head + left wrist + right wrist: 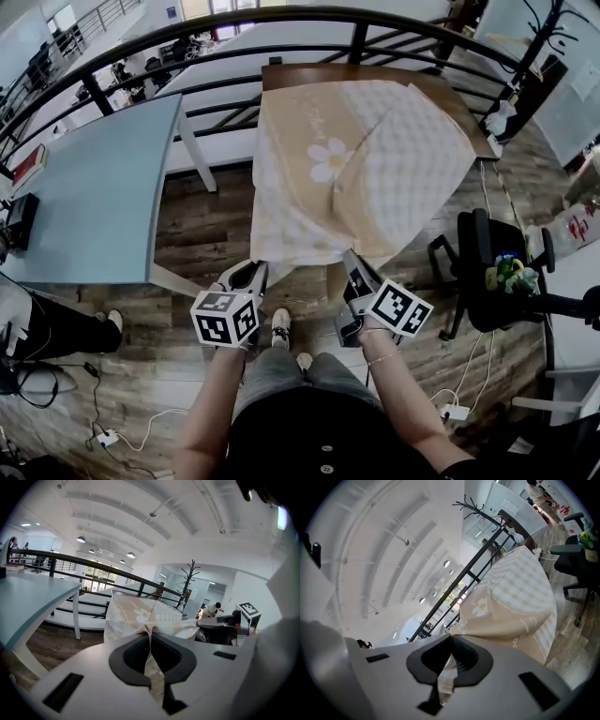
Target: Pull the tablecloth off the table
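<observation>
Wood-plank floor spreads beneath a brown surface that stands against a black railing, with a blue-grey table off its left side and a black office chair off its right. A beige tablecloth with a white flower and checked panels covers most of the surface, leaving a bare strip along the far edge. Its near part hangs off the near edge and is drawn into two bunched folds. The left gripper has its jaws closed tight on the left fold, and the right gripper has its jaws clamped on the right fold, both just off the near edge.
</observation>
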### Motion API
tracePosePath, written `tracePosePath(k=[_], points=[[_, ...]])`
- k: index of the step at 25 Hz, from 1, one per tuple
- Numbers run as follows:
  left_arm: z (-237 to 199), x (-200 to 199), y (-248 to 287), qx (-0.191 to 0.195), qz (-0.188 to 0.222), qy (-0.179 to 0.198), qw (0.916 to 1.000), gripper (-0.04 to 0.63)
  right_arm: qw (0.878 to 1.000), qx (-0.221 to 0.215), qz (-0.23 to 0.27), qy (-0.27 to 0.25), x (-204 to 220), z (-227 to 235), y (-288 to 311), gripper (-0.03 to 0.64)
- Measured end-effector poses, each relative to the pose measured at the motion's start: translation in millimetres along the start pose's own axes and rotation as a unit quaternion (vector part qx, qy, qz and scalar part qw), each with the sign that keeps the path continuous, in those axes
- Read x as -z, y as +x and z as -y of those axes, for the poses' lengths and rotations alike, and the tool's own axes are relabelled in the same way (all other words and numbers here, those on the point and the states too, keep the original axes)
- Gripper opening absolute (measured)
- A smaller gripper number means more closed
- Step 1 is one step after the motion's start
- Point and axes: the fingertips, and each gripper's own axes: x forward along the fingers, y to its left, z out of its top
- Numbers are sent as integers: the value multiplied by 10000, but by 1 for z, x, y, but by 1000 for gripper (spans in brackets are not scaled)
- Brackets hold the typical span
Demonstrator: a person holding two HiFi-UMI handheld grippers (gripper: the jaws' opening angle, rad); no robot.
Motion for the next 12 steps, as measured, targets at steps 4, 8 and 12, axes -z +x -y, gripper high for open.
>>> tracePosePath(k=[4, 8, 12], points=[[15, 9, -18, -46, 88, -3, 10000, 20, 9999, -102, -33, -63, 8, -4, -25, 28], [29, 22, -35, -71, 136, -40, 9999, 20, 9998, -128, -65, -99, 22, -3, -50, 28], [41, 38, -50, -57, 88, -73, 9999, 20, 9998, -117, -127, -36, 36, -1, -74, 29]])
